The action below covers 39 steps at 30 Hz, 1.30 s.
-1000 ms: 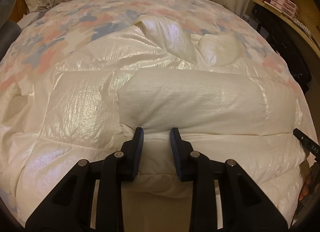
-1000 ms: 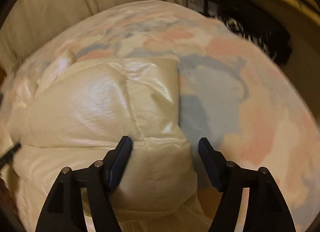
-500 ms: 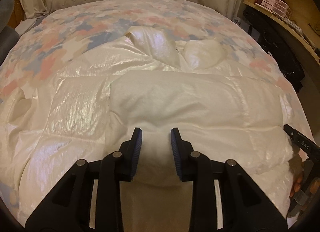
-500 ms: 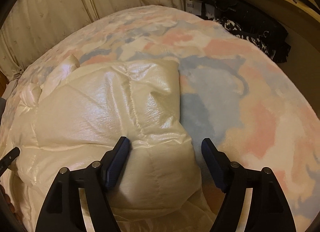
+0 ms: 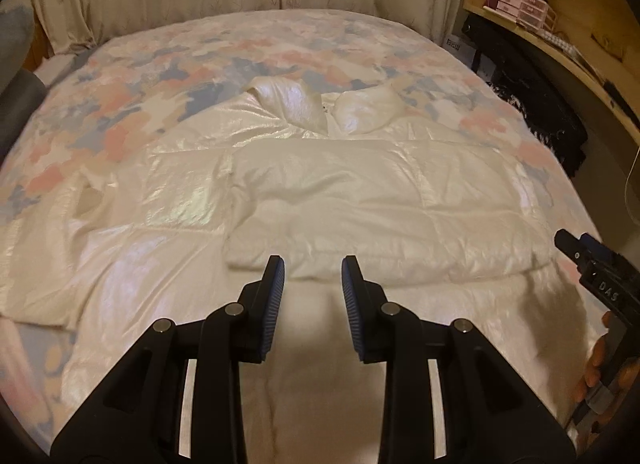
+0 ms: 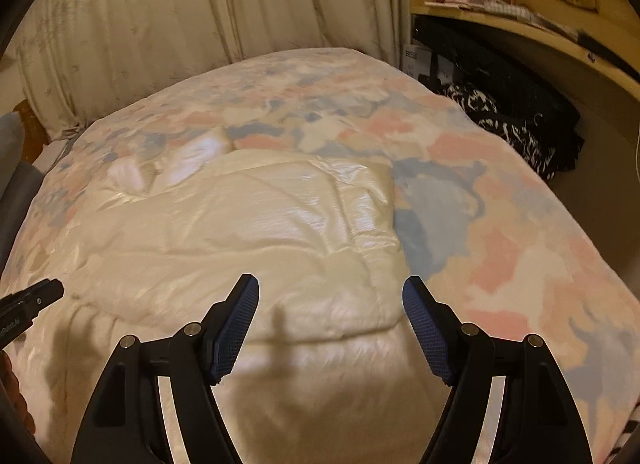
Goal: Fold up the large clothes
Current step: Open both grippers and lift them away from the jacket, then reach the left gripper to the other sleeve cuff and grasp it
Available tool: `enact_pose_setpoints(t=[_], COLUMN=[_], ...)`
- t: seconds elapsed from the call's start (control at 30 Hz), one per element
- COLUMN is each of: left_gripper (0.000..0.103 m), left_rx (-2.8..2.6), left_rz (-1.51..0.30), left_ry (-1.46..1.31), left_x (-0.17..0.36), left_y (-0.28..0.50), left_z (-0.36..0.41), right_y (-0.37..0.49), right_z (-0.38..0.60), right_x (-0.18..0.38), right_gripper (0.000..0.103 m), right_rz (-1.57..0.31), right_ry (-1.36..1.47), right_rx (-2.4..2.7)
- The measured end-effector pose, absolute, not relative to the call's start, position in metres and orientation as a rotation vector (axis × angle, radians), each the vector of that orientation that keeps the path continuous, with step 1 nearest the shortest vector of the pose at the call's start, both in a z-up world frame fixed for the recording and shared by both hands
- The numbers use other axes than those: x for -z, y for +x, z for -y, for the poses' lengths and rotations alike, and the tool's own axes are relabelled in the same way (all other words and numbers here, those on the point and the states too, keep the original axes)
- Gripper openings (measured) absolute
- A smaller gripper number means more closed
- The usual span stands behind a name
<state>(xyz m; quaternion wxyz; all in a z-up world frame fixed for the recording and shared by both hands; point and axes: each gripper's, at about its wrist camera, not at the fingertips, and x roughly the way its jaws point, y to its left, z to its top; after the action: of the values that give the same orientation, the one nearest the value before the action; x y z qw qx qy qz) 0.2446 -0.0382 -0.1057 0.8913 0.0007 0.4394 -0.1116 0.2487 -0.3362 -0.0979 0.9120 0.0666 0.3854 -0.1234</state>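
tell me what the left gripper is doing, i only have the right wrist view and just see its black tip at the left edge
Observer: The left gripper has its jaws apart with nothing between them. It points at the near edge of the folded-over panel of the shiny cream quilted puffer jacket.
Operator: is the jacket's far left side folded in yet
Observer: No. In the left wrist view the jacket's left part lies spread out flat on the pastel floral bedspread, and the folded-over panel does not cover it.
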Motion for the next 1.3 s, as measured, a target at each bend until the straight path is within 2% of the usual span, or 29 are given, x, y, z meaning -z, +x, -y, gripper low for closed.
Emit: enact_pose_setpoints(t=[0.37,0.7,0.77,0.83,1.1,1.3], left_gripper=[0.027,0.028,0.032,0.042,0.043,0.046], left_rx=[0.222,0.192,0.183,0.164,0.128,0.046], left_rz=[-0.898,-0.88,-0.871,-0.863,-0.825,-0.821], left_ry=[-0.006,-0.028,-0.027,-0.033,-0.096,-0.107], left_x=[0.078,0.051,0.046,0.039,0.02,0.026], left_y=[0.15,0.084,0.076,0.068,0.051,0.054], left_z=[0.015,-0.027,-0.038,-0.05,-0.108,-0.156], right_y=[0.157,0.081,0.073,0.066,0.058,0.076], right_z=[0.28,0.221,0.208,0.192,0.117,0.052], right_x=[0.059,0.039,0.034,0.028,0.0,-0.015], right_gripper=[0.094,0.094,0.094,0.094,0.094,0.094], right_rz=[-0.773,-0.803,-0.805,-0.801,-0.754,-0.719], right_ry=[0.25,0.259,0.236,0.216,0.065,-0.027], right_rx=[0.071,0.033,0.027,0.004,-0.104,-0.174])
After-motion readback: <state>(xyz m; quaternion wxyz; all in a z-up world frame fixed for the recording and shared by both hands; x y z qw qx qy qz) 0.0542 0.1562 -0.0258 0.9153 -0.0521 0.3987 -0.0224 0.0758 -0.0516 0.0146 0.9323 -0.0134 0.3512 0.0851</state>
